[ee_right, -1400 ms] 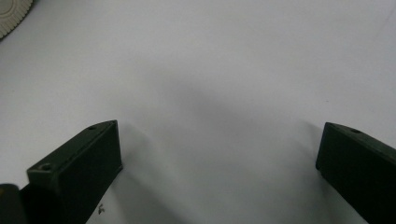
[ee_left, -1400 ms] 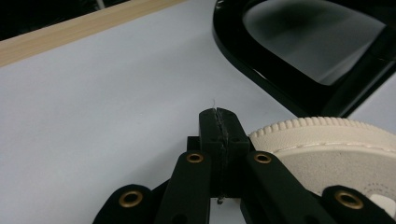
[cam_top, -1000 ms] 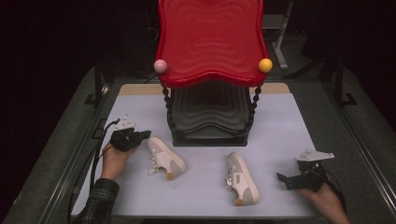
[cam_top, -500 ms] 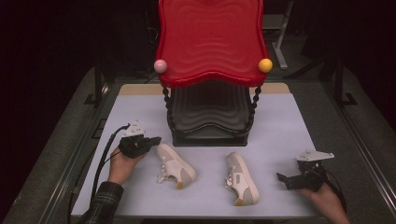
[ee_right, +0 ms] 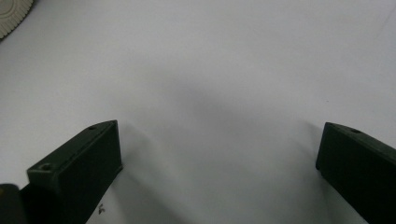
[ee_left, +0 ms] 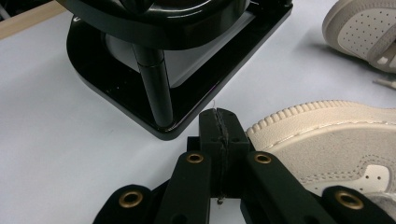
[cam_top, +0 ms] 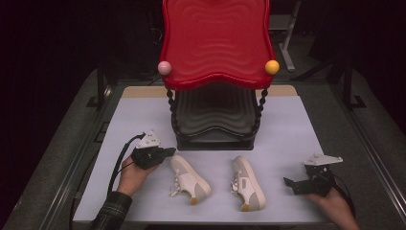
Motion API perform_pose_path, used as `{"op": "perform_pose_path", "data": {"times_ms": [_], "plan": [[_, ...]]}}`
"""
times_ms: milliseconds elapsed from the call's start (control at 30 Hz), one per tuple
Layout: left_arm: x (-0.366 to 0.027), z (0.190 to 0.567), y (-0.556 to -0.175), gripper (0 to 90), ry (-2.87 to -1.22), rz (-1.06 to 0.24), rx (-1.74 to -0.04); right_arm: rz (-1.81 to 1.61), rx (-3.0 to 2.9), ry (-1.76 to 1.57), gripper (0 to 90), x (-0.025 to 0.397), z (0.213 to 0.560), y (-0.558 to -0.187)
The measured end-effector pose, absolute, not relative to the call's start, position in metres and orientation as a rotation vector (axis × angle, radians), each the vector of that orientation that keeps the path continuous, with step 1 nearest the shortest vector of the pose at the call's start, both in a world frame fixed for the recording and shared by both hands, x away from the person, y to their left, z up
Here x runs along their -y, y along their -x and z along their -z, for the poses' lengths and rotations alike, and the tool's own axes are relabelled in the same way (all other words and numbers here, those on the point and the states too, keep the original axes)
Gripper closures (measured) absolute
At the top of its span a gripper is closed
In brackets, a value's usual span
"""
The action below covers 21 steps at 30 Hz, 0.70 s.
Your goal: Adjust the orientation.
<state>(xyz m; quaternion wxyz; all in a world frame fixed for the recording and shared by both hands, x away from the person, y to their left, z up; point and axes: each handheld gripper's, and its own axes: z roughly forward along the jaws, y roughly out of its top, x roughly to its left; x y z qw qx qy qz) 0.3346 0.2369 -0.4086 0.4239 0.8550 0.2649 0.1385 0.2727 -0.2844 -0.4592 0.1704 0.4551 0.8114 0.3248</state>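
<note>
Two beige and white sneakers lie on the white table in front of a rack. The left sneaker [cam_top: 190, 178] [ee_left: 327, 144] is angled and the right sneaker [cam_top: 248, 183] [ee_left: 364, 28] points away. My left gripper [cam_top: 165, 152] [ee_left: 219, 126] is shut with nothing between its jaws, and its tip rests right beside the left sneaker's ribbed sole edge. My right gripper [cam_top: 288, 183] [ee_right: 219, 154] stands open over bare table to the right of the right sneaker. A bit of ribbed sole [ee_right: 11, 14] shows at the top left of the right gripper view.
A two-level rack stands at the table's middle back, with a red wavy top shelf [cam_top: 218, 43] and a black lower shelf [cam_top: 215, 115]. Its glossy black base and a post [ee_left: 154, 88] lie just ahead of my left gripper. Pink [cam_top: 164, 67] and yellow [cam_top: 272, 66] balls cap its front corners.
My left gripper has moved right and toward the table's front, and the left sneaker has shifted right with it, closer to the other sneaker. The right gripper has stayed put.
</note>
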Motion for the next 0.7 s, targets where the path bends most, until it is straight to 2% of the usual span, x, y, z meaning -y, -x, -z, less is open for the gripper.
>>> {"op": "perform_pose_path", "data": {"times_ms": [300, 533, 700], "plan": [[-0.239, 0.388, -0.305, 89.9, -2.121, -0.343, -0.607, -0.923, -2.305, -1.294, 0.0, 0.284, 0.459, -0.273], [-0.224, 0.391, -0.268, 89.9, -2.134, -0.274, -0.522, -0.922, -2.306, -1.291, 0.0, 0.284, 0.459, -0.273], [-0.219, 0.399, -0.256, 89.9, -2.189, -0.253, -0.5, -0.921, -2.305, -1.292, 0.0, 0.284, 0.459, -0.273]]}}
